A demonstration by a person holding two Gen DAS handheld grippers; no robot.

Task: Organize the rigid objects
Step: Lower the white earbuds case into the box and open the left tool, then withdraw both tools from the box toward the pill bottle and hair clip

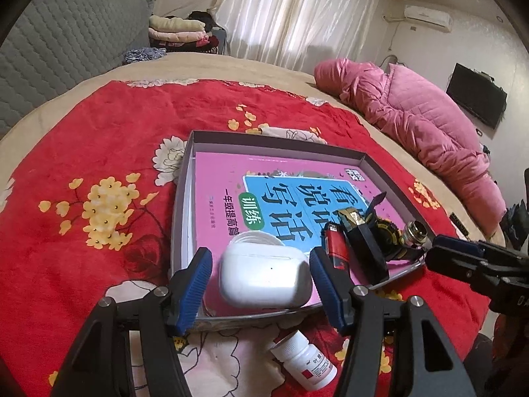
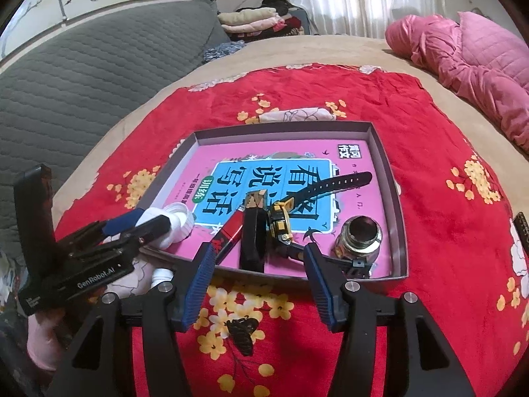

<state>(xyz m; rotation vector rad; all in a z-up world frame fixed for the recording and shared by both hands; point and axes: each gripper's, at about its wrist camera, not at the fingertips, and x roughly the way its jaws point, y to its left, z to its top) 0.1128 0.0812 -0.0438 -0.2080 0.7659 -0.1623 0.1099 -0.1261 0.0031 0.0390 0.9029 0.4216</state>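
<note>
White pill bottle (image 1: 305,360) outside tray (image 1: 185,182), beneath left gripper (image 1: 261,278).

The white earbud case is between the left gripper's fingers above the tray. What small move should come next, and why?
Probably draw the left gripper straight back from the tray. Its fingers stand open, with a gap on each side of the white earbud case, which seems already set down on the pink book. The white pill bottle still lies outside on the red blanket.

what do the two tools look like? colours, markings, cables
Both match: black angular linkage arms with silver pivot screws and blue ribbed pads. Left tool has white "GenRobot.AI" lettering on its body, seen from the right wrist. Right tool shows no lettering here. No cables or sleeves visible.
</note>
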